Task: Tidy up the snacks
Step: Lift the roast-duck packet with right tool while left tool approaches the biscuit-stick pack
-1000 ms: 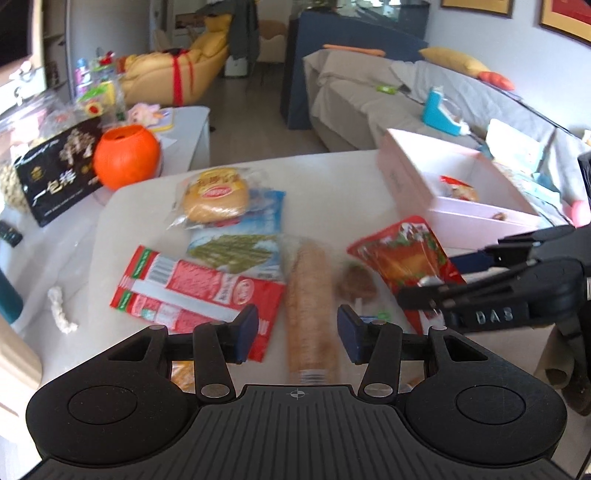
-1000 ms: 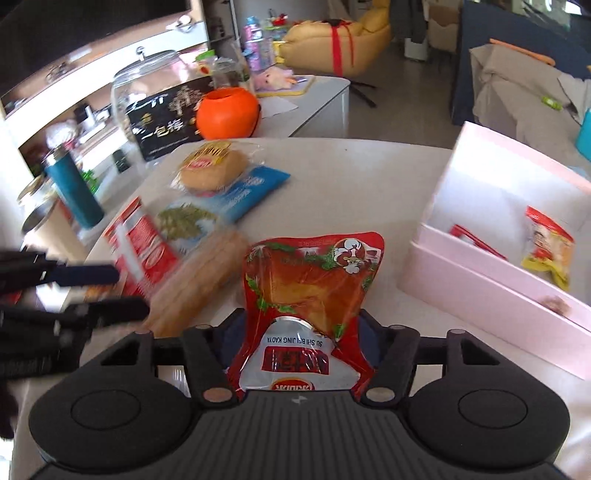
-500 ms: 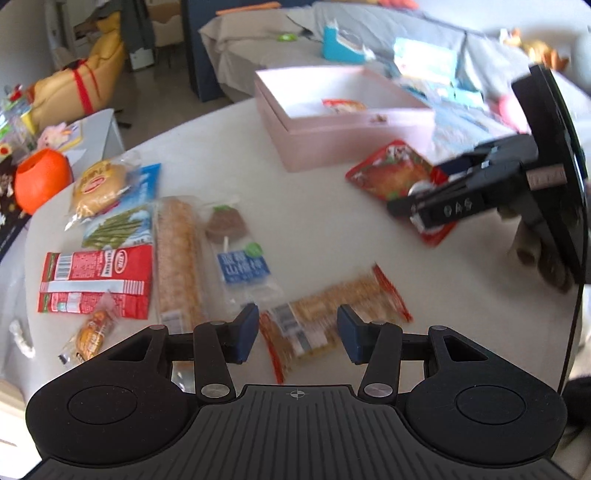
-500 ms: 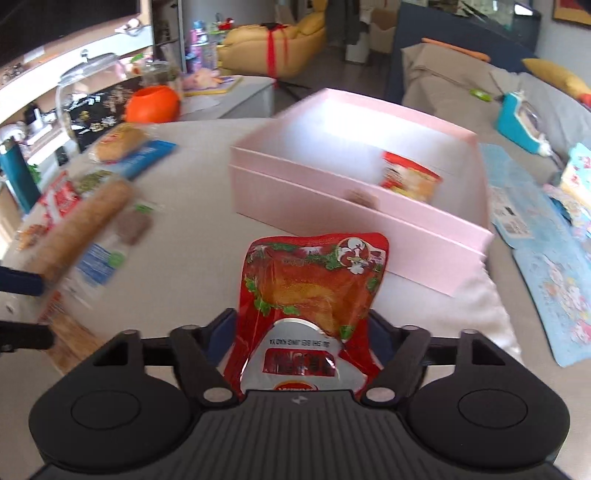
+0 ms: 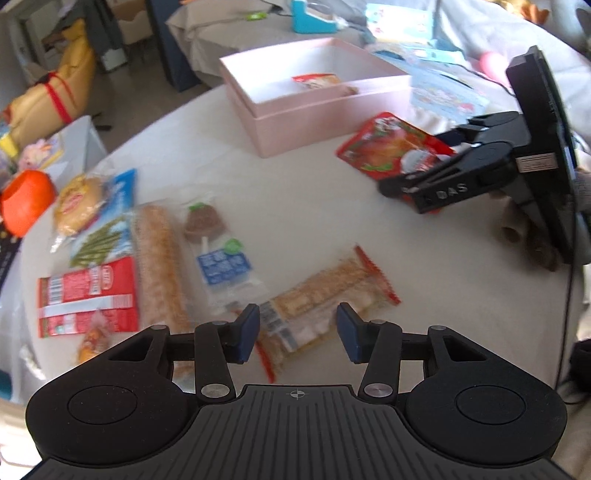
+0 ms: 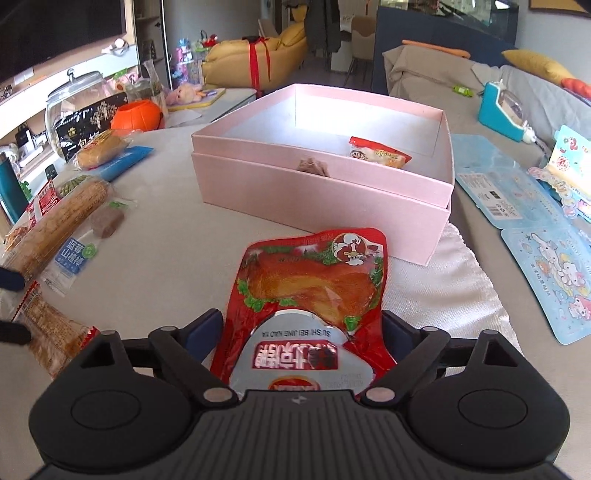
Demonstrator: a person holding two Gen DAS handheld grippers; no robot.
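Pouch (image 6: 310, 291) lies lengthwise between just-widened right claw (image 6: 301, 334) pads, top toward pink box (image 6: 325, 192).

Yellow armchair (image 6: 255, 55), grey sofa (image 6: 443, 70), dark television (image 6: 55, 33), daylight

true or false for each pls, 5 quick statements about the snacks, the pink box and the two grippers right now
1. The pink box has no lid on it. True.
2. The red chicken pouch already lies inside the box. False: it sits between the fingers of the right gripper, in front of the box; the jaws have just been opening and stand clear of it.
3. The left gripper grips the lollipop. False: it is open, above the cracker pack.
4. A red and white snack packet lies in the box. True.
5. The orange pumpkin pot sits inside the box. False: it is outside, well off to the left.
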